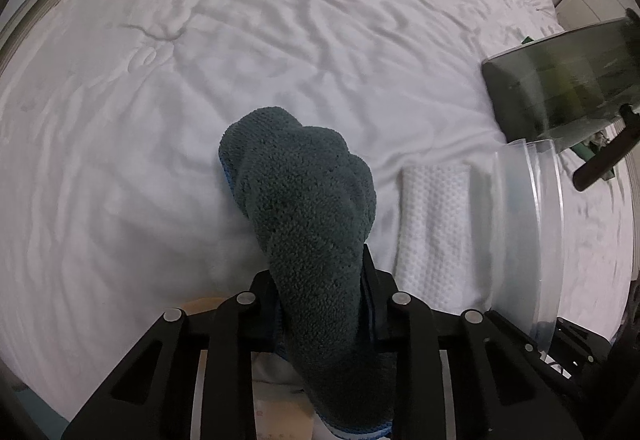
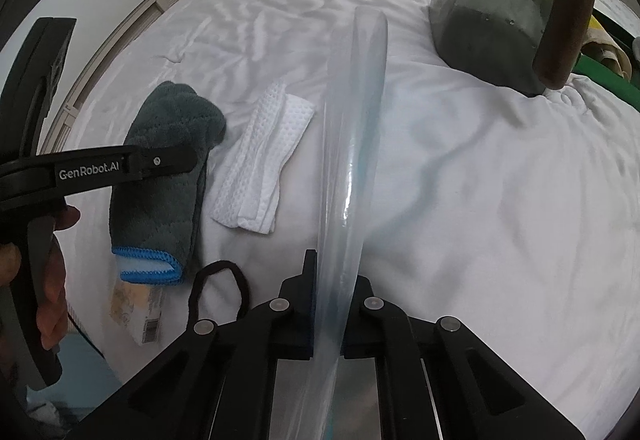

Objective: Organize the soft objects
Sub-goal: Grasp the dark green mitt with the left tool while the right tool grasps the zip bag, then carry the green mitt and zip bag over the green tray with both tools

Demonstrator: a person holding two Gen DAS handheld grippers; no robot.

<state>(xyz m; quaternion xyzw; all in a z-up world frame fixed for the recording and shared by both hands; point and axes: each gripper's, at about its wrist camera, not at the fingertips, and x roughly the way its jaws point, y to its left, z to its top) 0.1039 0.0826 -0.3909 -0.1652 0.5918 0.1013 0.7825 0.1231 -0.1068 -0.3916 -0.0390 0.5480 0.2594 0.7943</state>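
Observation:
A dark grey-green fluffy cloth (image 1: 304, 207) with blue trim lies bunched on the white bed sheet (image 1: 200, 59). My left gripper (image 1: 324, 280) is shut on its near part, the pile squeezed between the fingers. The right wrist view shows this cloth (image 2: 160, 175) from the side, with the left gripper (image 2: 176, 159) over it and a hand on its handle. My right gripper (image 2: 334, 280) is shut on the edge of a clear, blue-tinted plastic bag (image 2: 352, 143) that stands up from the bed. A folded white waffle cloth (image 2: 264, 167) lies between the dark cloth and the bag (image 1: 524, 232).
A dark metal box (image 2: 492, 19) with a brown handle (image 2: 560, 31) stands on the bed at the far right. A black hair tie (image 2: 220, 284) and a printed paper packet (image 2: 140, 312) lie near the front edge. The bed's frame (image 2: 120, 39) curves along the left.

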